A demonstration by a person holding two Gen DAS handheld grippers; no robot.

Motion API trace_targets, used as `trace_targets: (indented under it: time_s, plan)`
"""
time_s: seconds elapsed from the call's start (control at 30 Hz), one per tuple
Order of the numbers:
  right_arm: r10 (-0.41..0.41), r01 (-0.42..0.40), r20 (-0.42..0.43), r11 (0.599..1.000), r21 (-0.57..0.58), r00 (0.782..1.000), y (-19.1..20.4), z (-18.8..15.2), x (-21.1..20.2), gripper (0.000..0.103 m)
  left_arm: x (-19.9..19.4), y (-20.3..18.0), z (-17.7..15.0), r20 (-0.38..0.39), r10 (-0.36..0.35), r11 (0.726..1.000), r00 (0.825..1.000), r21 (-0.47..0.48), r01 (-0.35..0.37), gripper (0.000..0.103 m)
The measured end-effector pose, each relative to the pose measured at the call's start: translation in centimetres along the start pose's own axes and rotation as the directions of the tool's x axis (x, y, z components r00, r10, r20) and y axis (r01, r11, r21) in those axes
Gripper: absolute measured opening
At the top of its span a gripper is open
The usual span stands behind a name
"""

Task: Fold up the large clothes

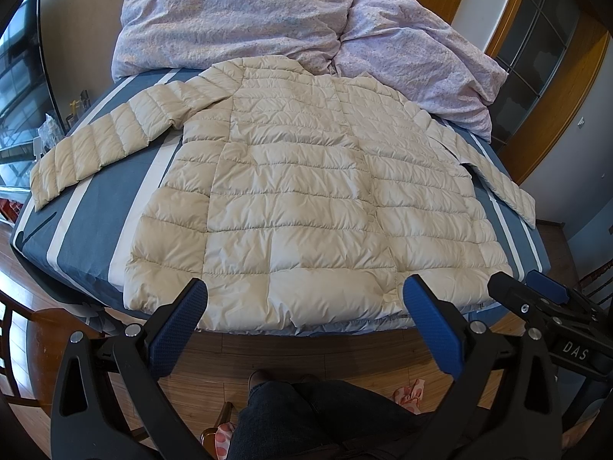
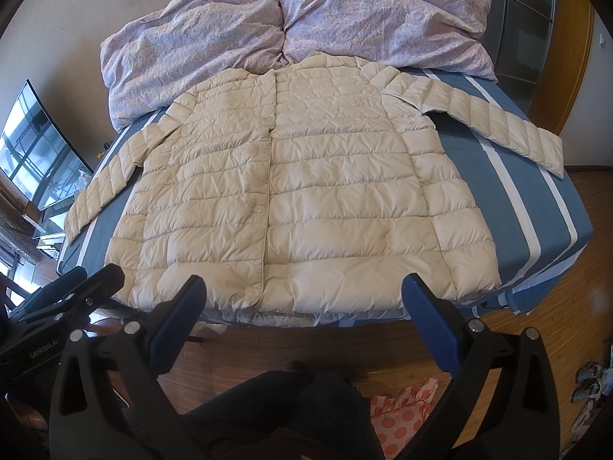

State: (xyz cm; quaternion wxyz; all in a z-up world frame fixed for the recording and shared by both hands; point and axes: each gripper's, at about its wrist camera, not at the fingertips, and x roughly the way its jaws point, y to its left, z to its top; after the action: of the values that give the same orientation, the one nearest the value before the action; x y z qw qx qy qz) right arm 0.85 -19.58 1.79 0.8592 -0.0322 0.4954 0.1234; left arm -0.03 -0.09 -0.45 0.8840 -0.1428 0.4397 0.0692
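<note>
A cream quilted puffer jacket (image 1: 306,199) lies flat and face up on the bed, hem toward me, both sleeves spread out to the sides; it also shows in the right wrist view (image 2: 306,199). My left gripper (image 1: 304,291) is open and empty, held above the hem at the bed's near edge. My right gripper (image 2: 304,287) is open and empty, also just short of the hem. The right gripper shows at the right of the left wrist view (image 1: 536,299), and the left gripper at the left of the right wrist view (image 2: 76,291).
The bed has a blue and white striped sheet (image 1: 76,230). A rumpled lilac duvet (image 1: 268,15) is piled behind the jacket. Wooden floor (image 2: 345,345) and my legs lie below. A wooden door frame (image 2: 574,57) stands right; windows (image 2: 34,145) stand left.
</note>
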Motion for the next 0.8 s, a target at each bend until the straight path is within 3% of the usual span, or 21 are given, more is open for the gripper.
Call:
trace_targets:
  time_s: [0.5,0.8]
  plan:
    - [0.001,-0.001,-0.005,1.000,0.018,1.000,-0.7,1.6,1.1,0.101,1.0,0.2,1.7,-0.026,0.012,1.000,1.000,0.001,-0.011,0.102]
    - [0.005,-0.004,-0.012,0.996,0.093,1.000,-4.8,5.4,4.1,0.101,3.9,-0.4,4.5,-0.038,0.063,0.998,0.997,0.026,-0.062,0.102]
